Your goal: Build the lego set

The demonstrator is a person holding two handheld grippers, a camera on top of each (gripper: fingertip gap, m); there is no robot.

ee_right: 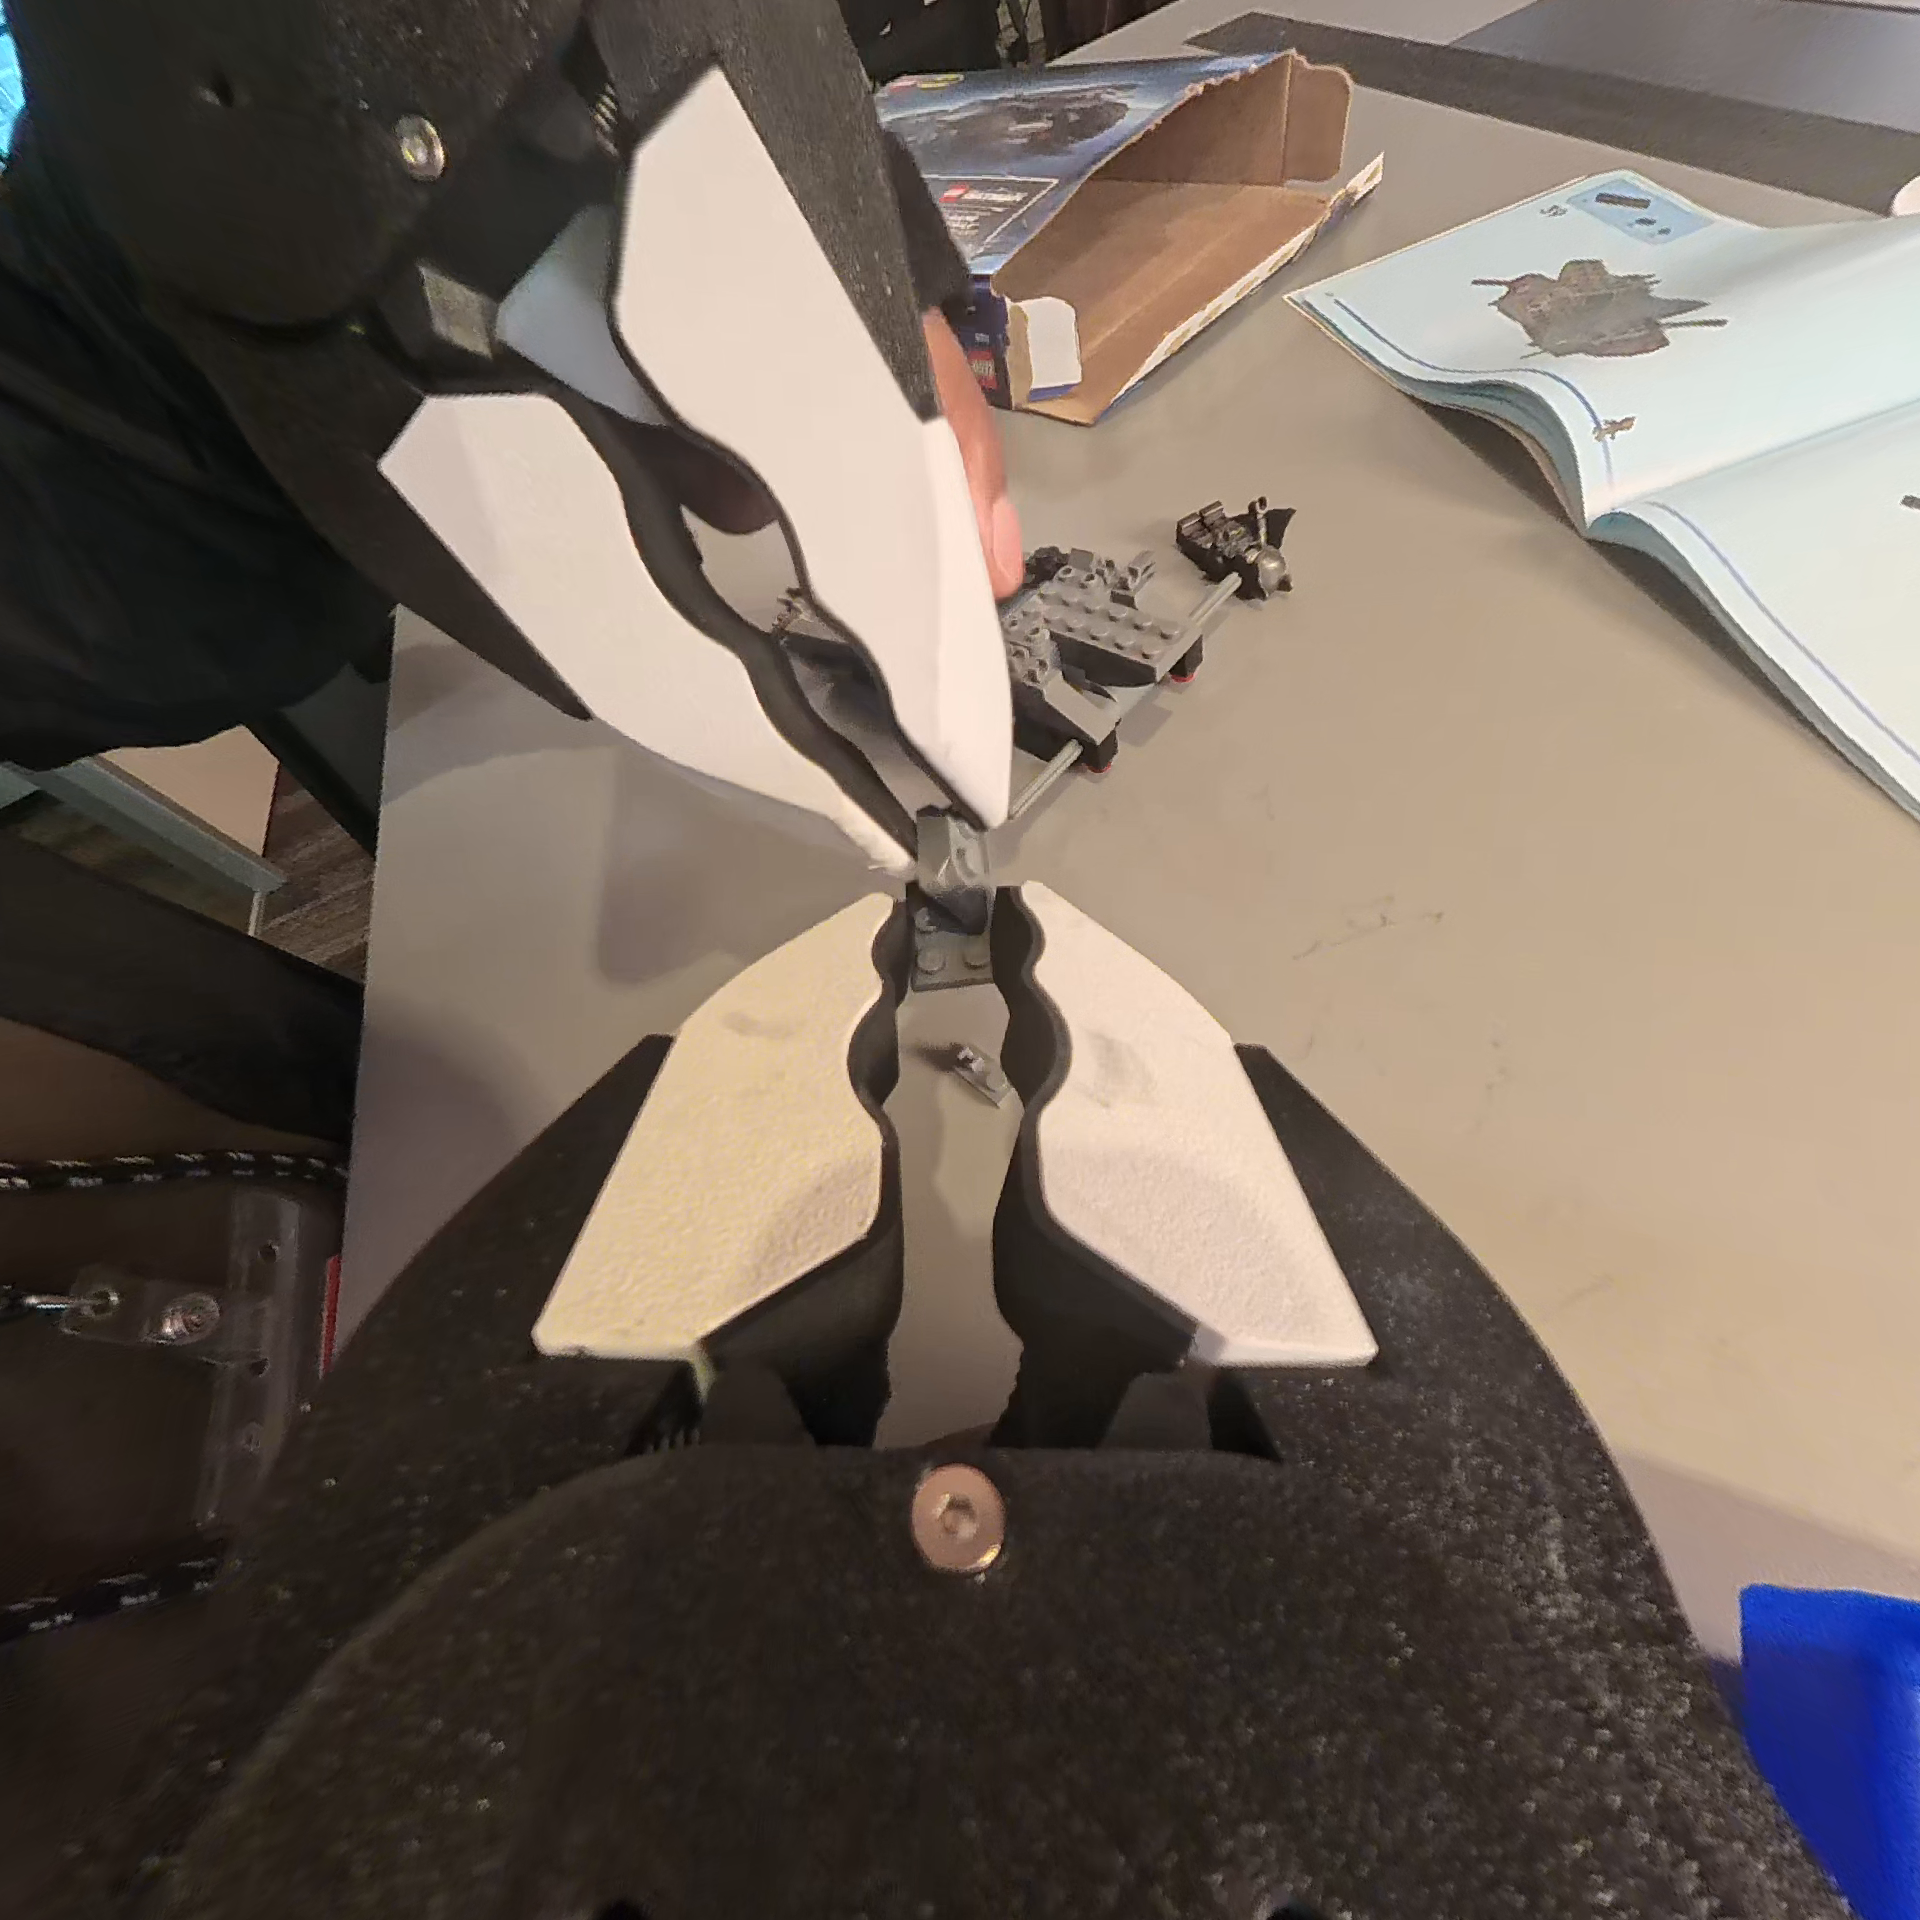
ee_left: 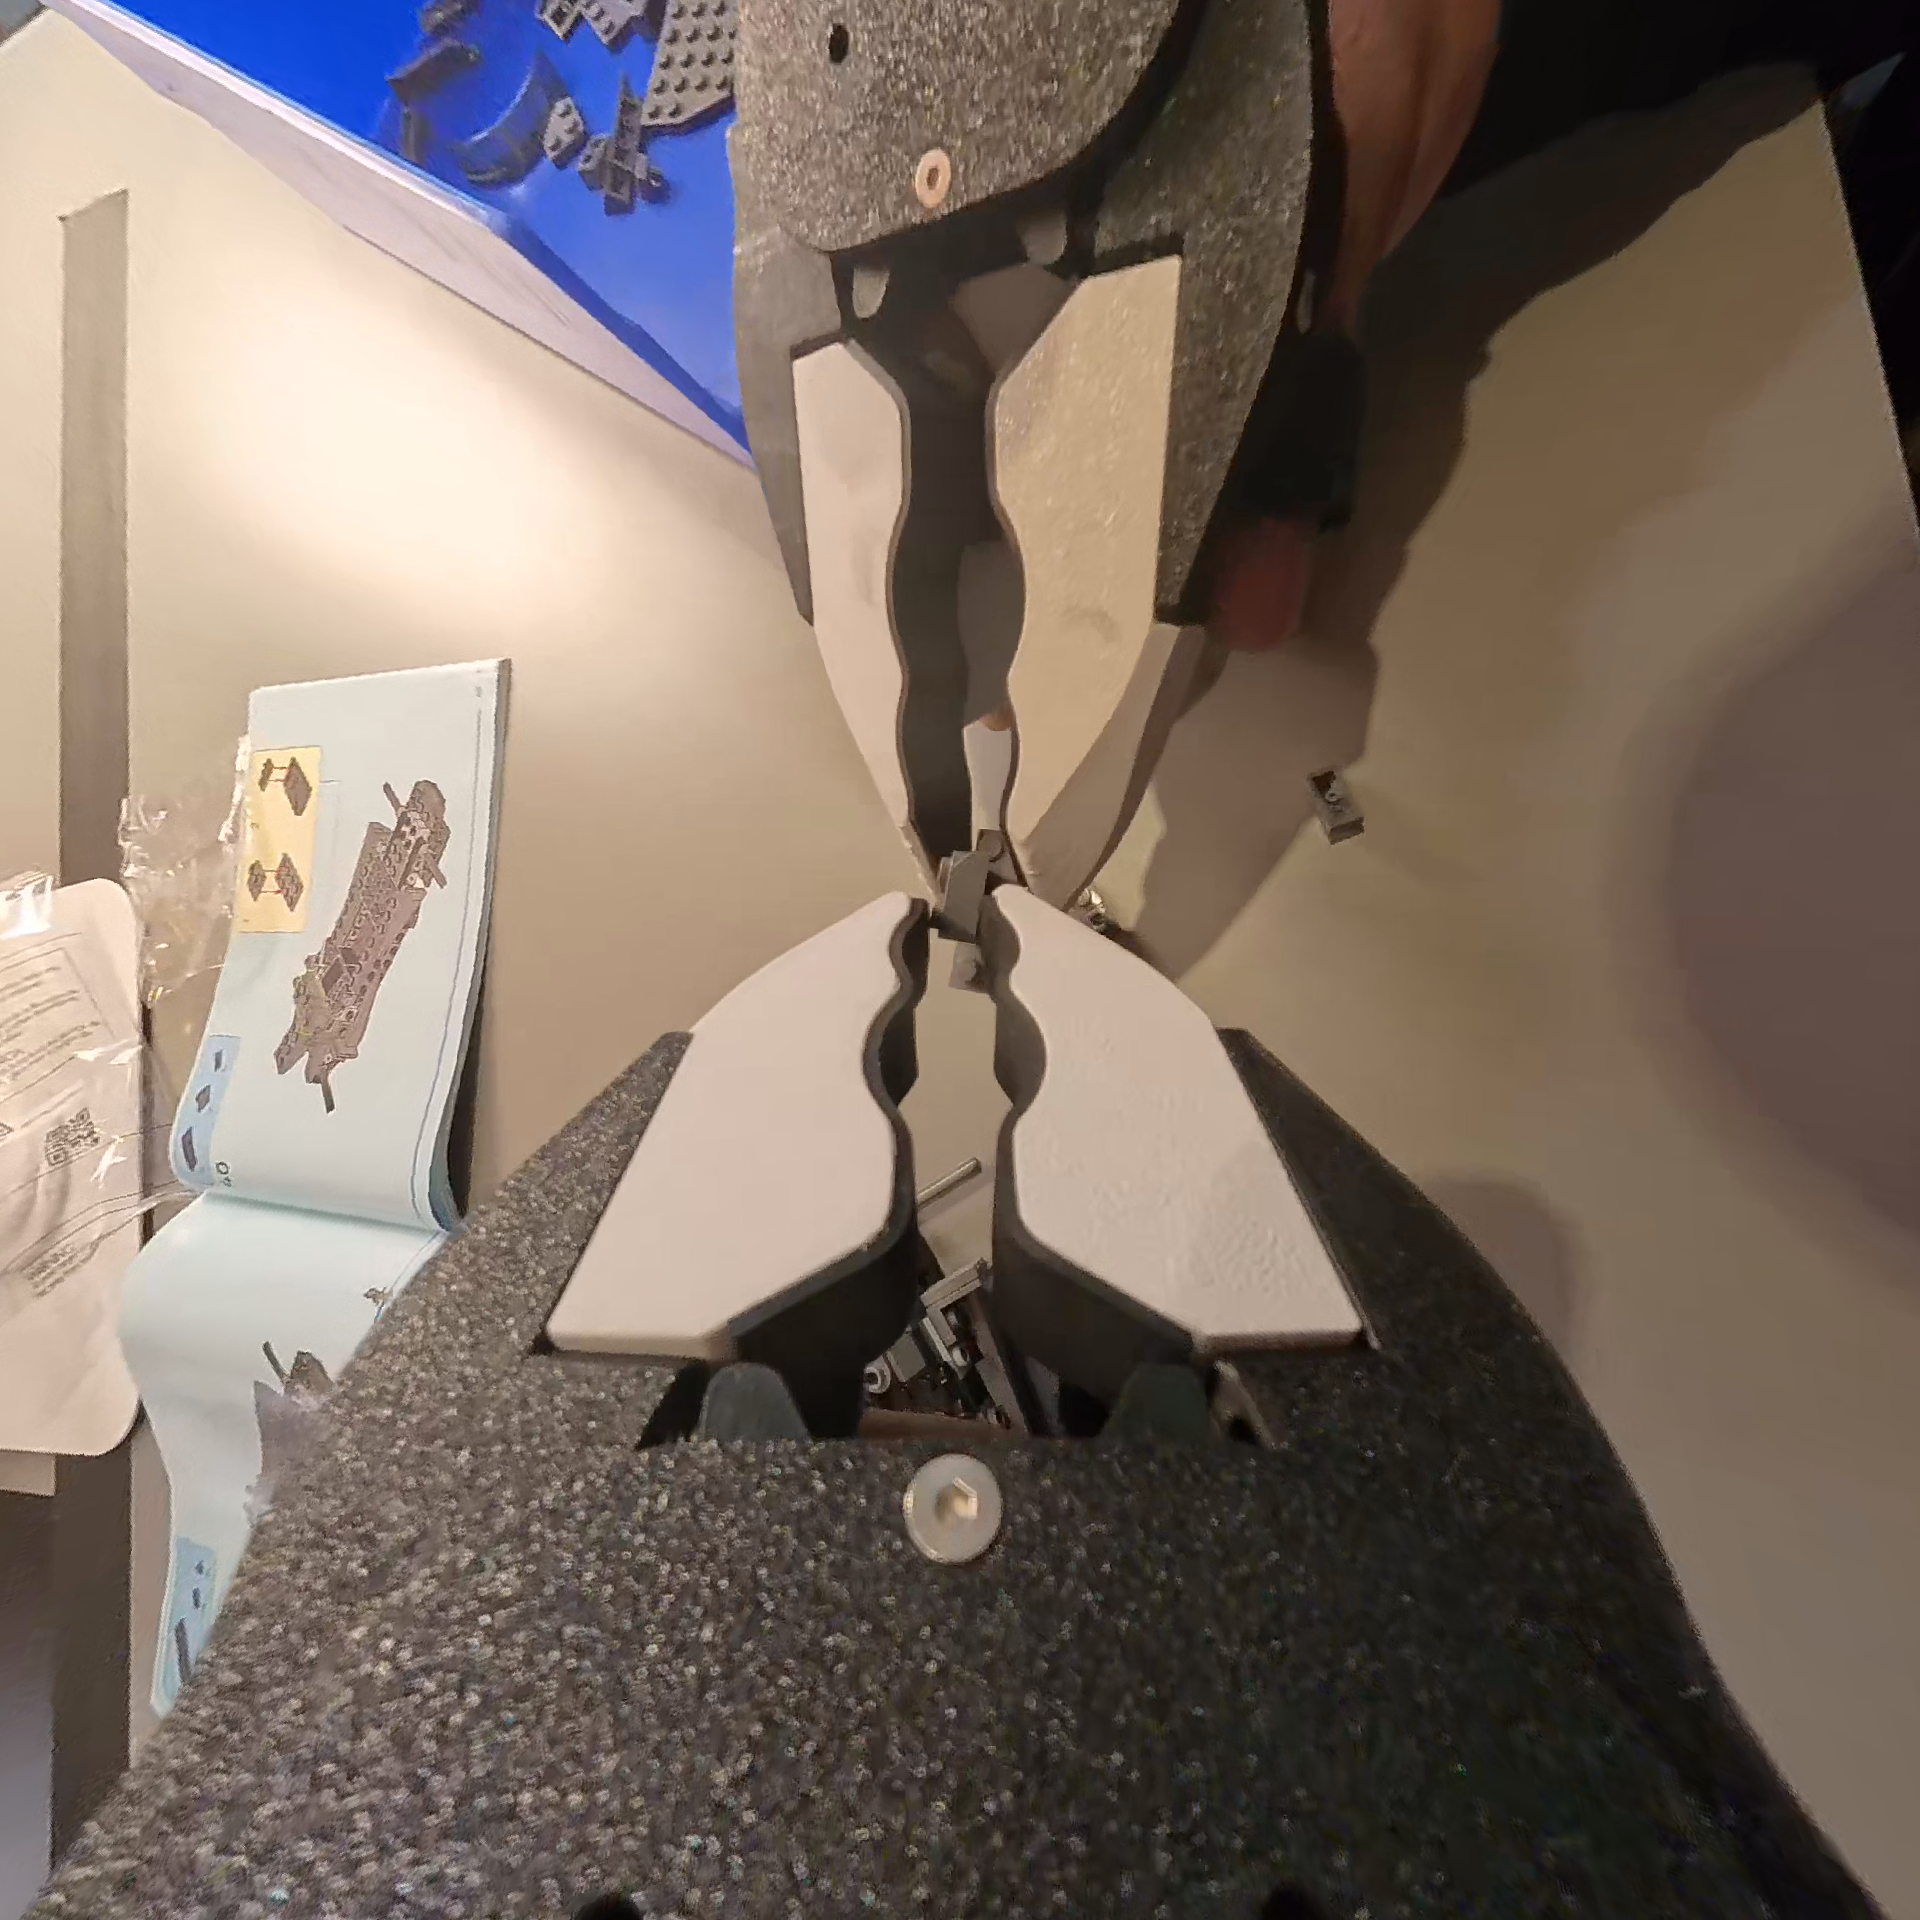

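Grey brick (ee_right: pixel 951 862) pinched by left gripper (ee_left: pixel 961 920); right gripper (ee_right: pixel 951 935), tip to tip, pinches a grey plate (ee_right: pixel 951 961) joined below it.

A grey table (ee_right: pixel 1455 1039) is filling most of both views, its top lightly scuffed and catching warm, soft light. Past its left edge (ee_right: pixel 379 831), dark wood-look floor (ee_right: pixel 301 904) is showing in shadow.

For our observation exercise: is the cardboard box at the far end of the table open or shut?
Open. The cardboard box lies on its side on the table, its end flaps spread and its brown inside showing.
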